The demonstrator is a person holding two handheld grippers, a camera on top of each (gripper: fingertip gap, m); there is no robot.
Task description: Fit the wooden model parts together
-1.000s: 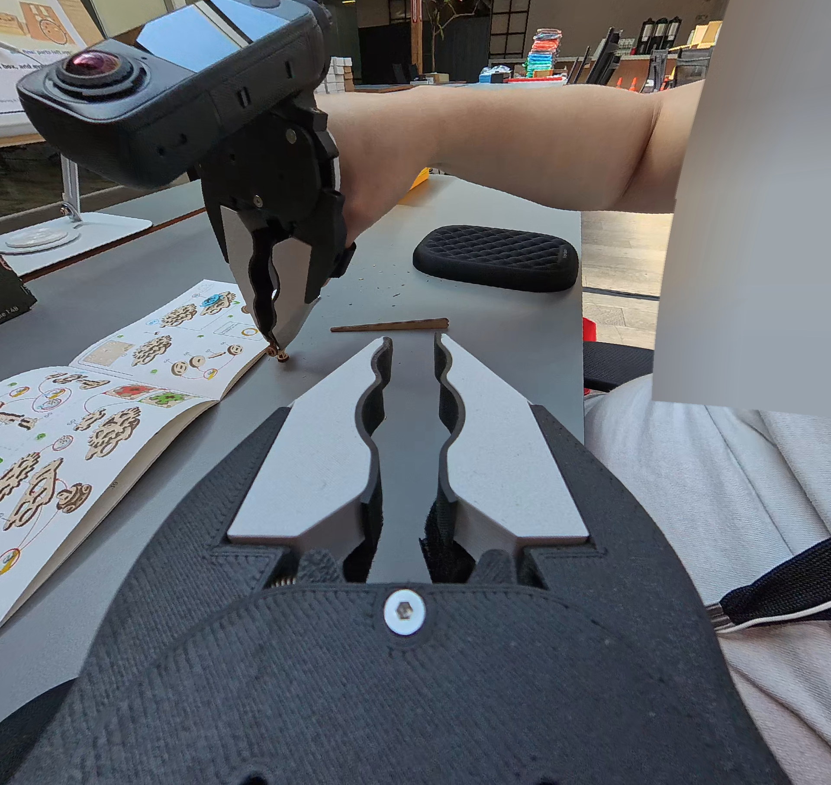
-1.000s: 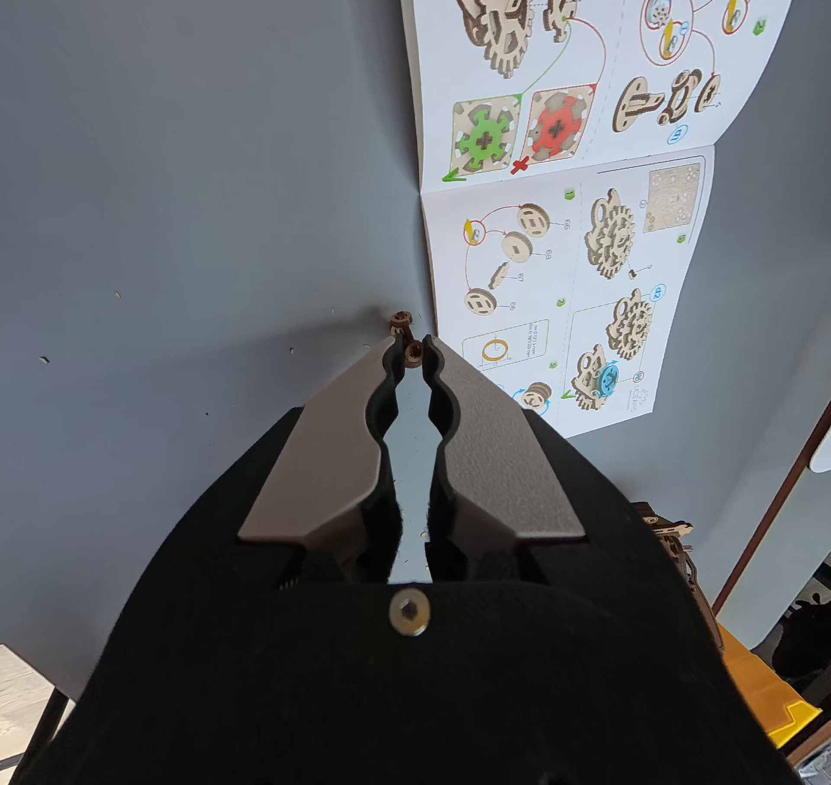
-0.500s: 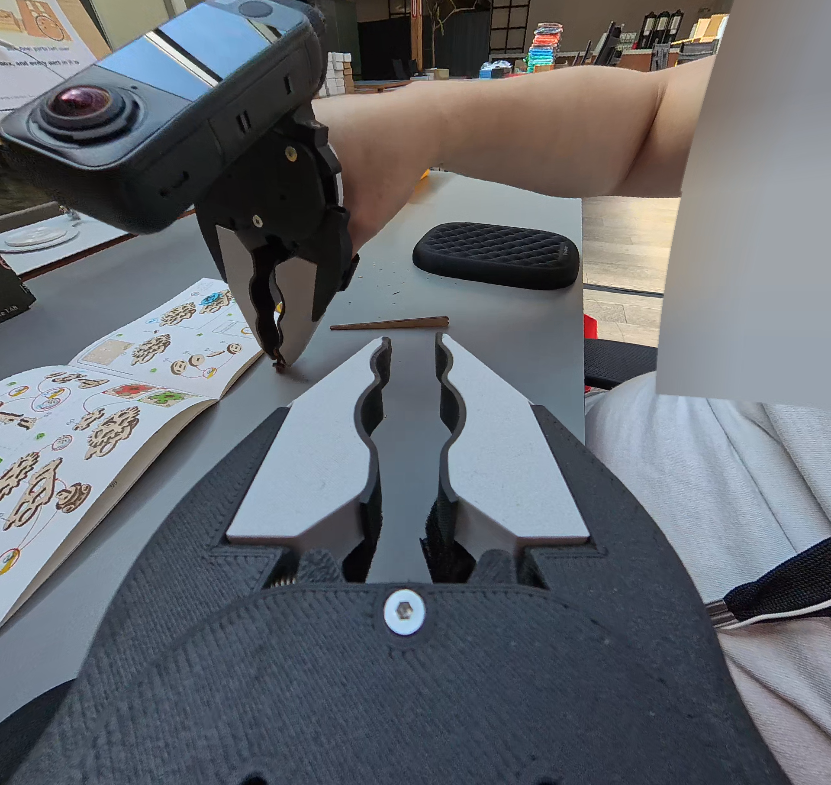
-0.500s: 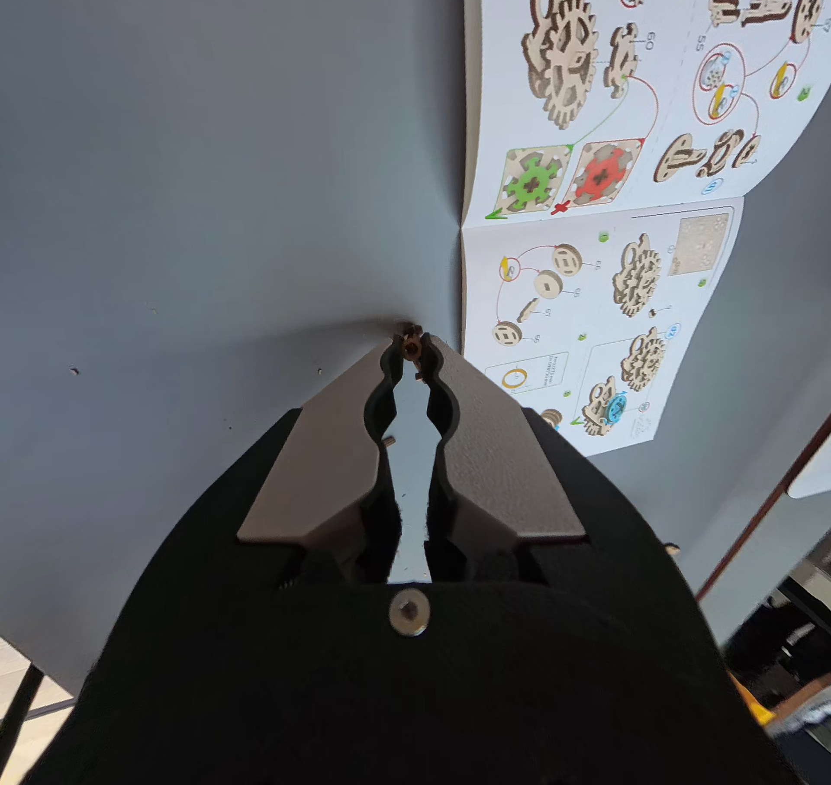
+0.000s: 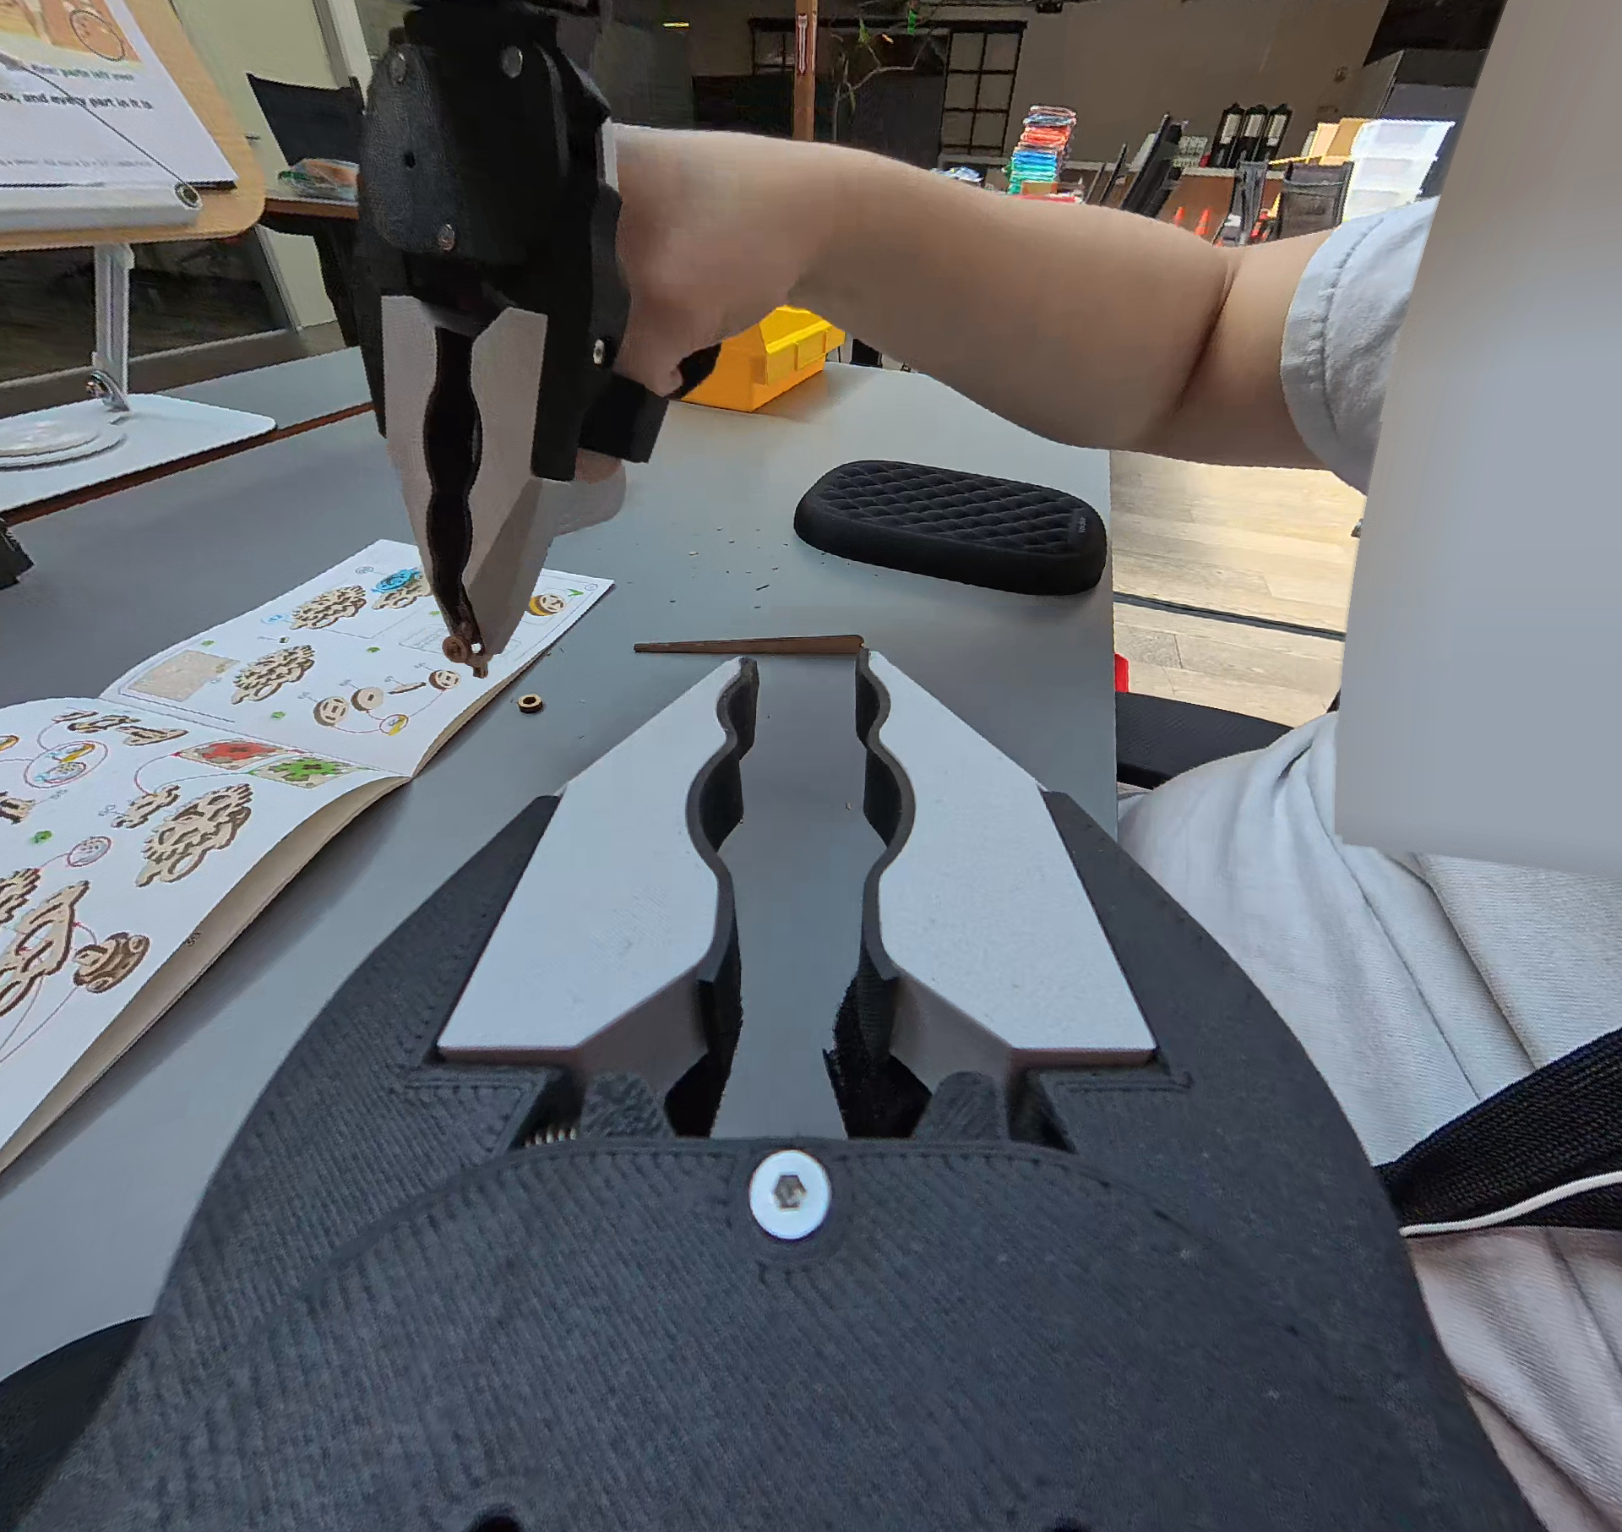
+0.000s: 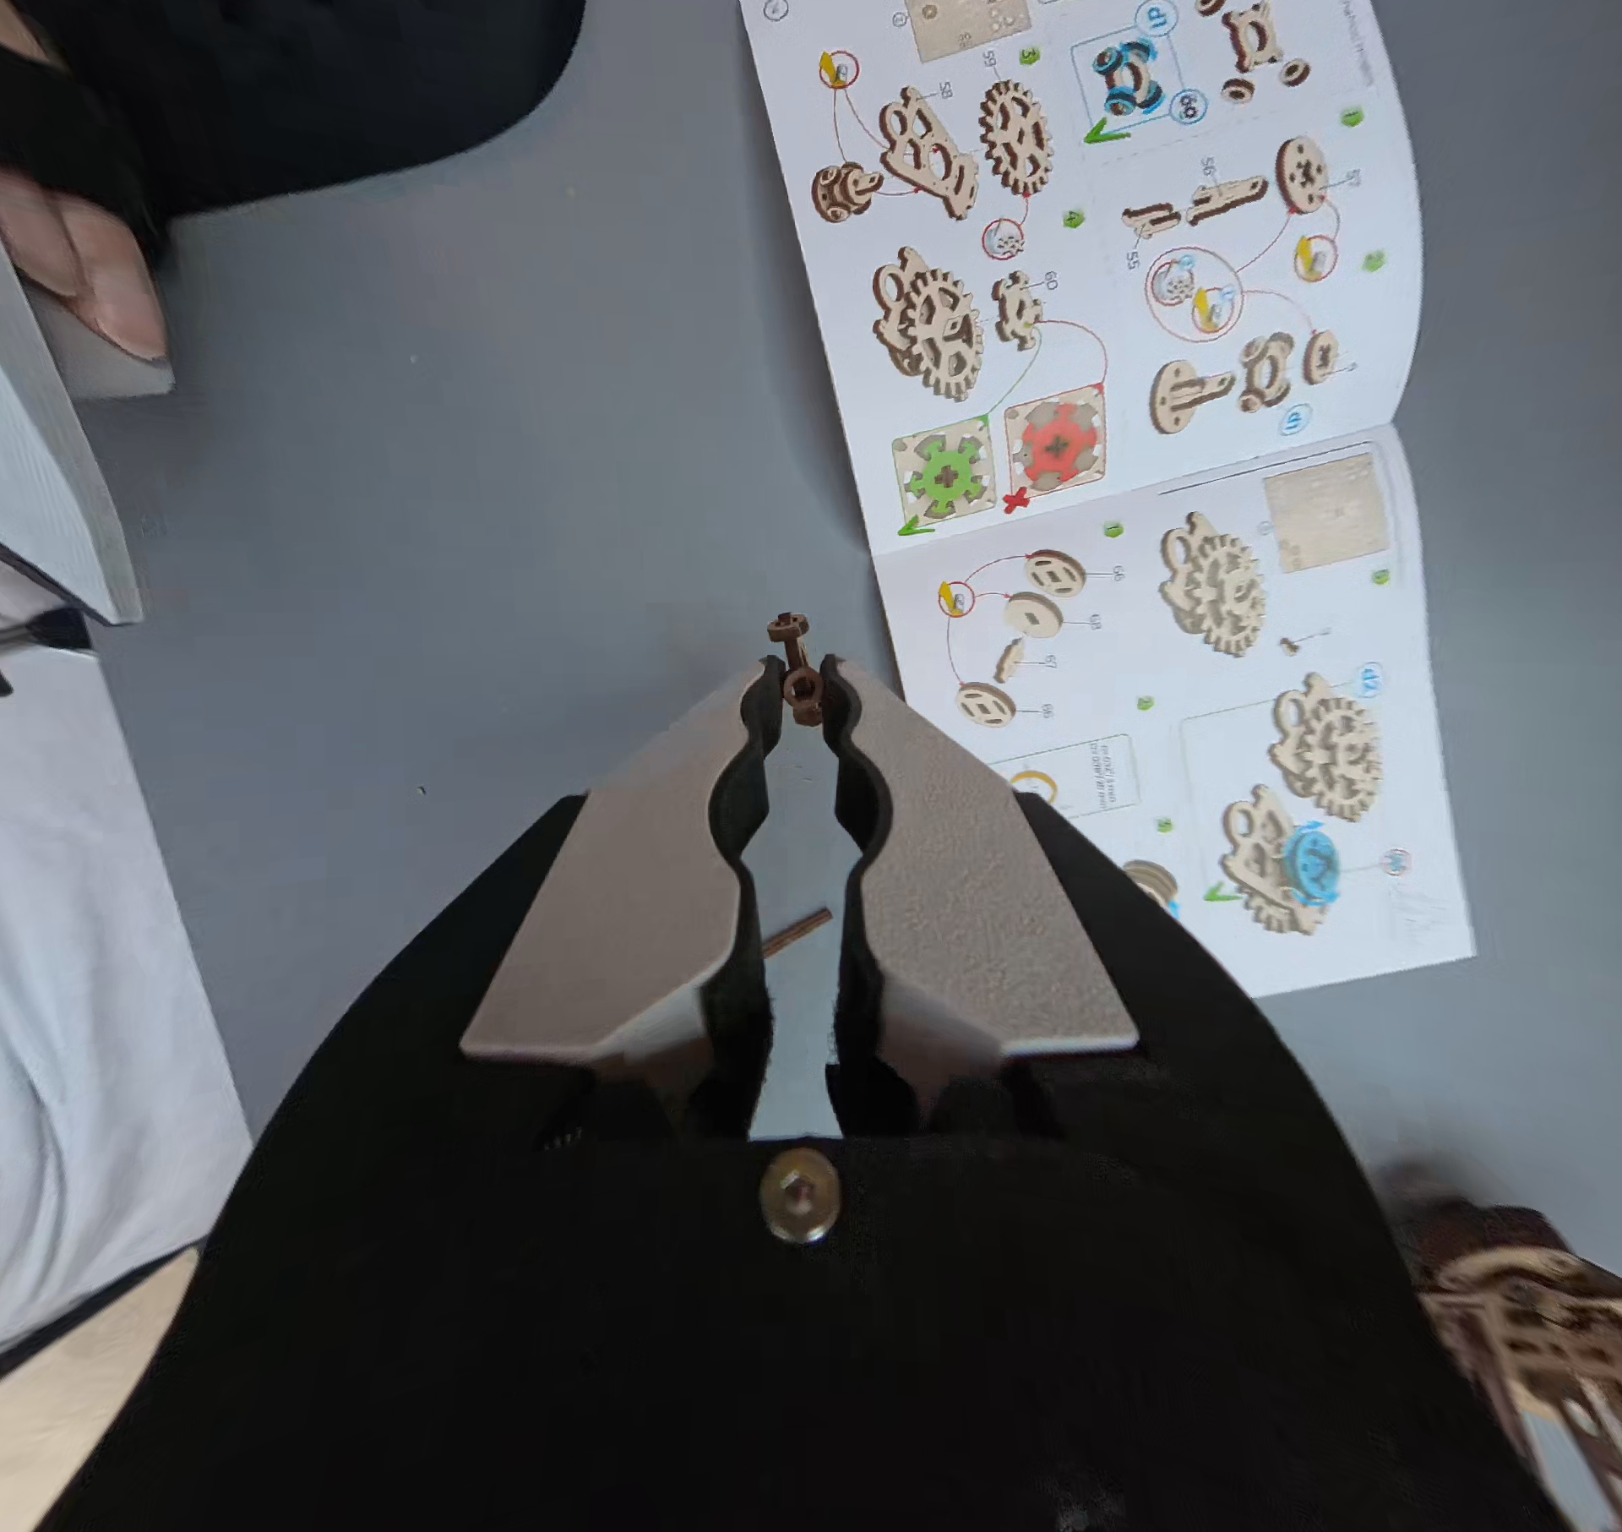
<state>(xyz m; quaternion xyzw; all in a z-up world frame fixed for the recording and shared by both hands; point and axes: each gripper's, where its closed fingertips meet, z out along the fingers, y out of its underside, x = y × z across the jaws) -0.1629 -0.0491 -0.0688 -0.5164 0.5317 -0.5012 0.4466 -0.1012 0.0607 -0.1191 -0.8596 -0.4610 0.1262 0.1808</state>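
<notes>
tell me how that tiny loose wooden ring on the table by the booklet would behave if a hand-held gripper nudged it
The wooden ring looks very small and thin, so it is probably light and would skid or flick across the smooth grey table. It lies flat now; tipped on edge, its round shape could roll. Pinching it cleanly looks fiddly, since it sits so low.

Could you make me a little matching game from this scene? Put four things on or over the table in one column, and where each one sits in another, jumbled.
Things
1. small wooden axle piece
2. tiny wooden ring
3. thin wooden stick
4. black padded rest

Places
A. lying flat just beyond the open left gripper tips
B. far side of the grey table, near its edge
C. pinched in the right gripper tips, off the table
D. loose on the table beside the open instruction booklet

Pairs: 1-C, 2-D, 3-A, 4-B
</notes>
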